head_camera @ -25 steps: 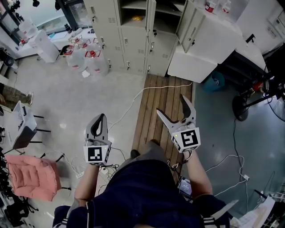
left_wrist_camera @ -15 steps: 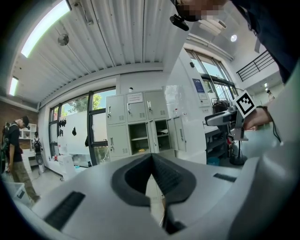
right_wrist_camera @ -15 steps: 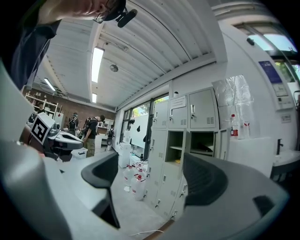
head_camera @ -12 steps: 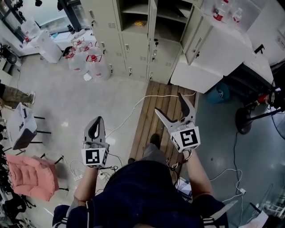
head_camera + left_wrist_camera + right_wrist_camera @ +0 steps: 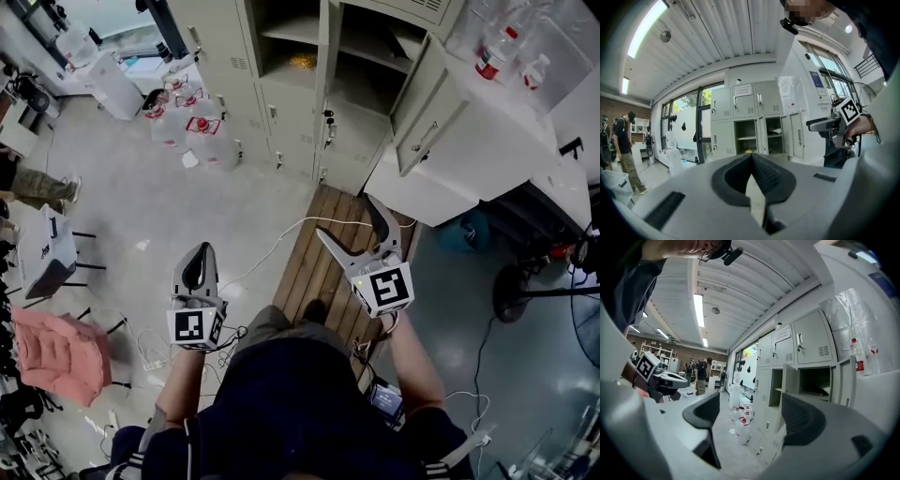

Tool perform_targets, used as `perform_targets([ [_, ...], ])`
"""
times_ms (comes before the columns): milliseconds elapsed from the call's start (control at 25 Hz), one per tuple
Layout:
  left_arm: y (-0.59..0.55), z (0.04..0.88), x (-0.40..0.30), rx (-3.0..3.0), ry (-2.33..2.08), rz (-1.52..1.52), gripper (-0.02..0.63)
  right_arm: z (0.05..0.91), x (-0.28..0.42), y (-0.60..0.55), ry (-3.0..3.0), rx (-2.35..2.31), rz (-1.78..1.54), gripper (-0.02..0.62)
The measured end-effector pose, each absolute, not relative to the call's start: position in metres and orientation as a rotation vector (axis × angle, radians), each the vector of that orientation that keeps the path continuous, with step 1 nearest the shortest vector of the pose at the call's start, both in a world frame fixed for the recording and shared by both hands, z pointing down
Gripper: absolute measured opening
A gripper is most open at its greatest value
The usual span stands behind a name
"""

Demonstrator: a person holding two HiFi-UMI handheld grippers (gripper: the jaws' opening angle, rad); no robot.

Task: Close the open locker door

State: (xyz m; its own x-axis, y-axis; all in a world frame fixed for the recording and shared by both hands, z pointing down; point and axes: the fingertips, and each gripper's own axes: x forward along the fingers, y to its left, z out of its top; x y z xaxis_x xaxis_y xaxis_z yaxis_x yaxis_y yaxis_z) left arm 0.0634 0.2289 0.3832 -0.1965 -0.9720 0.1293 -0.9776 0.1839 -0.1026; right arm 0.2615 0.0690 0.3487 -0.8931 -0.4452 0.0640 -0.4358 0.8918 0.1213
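Note:
The grey lockers stand ahead, well beyond both grippers. Two upper compartments are open: one door shows edge-on between them, and a second door with a handle hangs wide open on the right. Held over the floor, my left gripper is shut and empty. Above the wooden platform, my right gripper is open; its jaws have just been closing slightly with nothing between them. In the left gripper view the open compartments lie straight past the shut jaws. The right gripper view has the open door between its jaws.
Several water jugs stand left of the lockers. A slatted wooden platform with a white cable across it leads to them. A white cabinet with bottles is at right, a fan beside it, a pink chair at left.
The person has walked toward the lockers: they sit lower and larger in the head view, and both grippers have travelled forward with the body.

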Motion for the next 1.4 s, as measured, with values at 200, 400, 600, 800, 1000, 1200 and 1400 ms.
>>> perform_targets([
  [200,0.187,0.39,0.049,1.966,-2.388,0.271,0.003,0.352,0.24,0.023,-2.976,0.659,-0.172,0.413],
  [400,0.136,0.395,0.026,2.009,-2.358,0.282,0.003,0.357,0.21,-0.024,-2.984,0.651,-0.176,0.387],
  [600,0.085,0.394,-0.004,2.044,-2.335,0.283,0.003,0.364,0.176,-0.084,-2.988,0.656,-0.139,0.37],
  [800,0.047,0.393,-0.028,2.074,-2.316,0.305,0.003,0.379,0.153,-0.131,-2.972,0.619,-0.125,0.353],
  [1000,0.023,0.397,-0.04,2.047,-2.309,0.345,0.003,0.392,0.139,-0.161,-2.968,0.531,-0.1,0.324],
  [1200,0.004,0.398,-0.041,2.022,-2.348,0.358,0.003,0.404,0.132,-0.19,-2.987,0.432,-0.071,0.293],
  [1400,-0.012,0.397,-0.045,1.929,-2.413,0.36,0.003,0.419,0.12,-0.209,-2.985,0.249,-0.056,0.272],
])
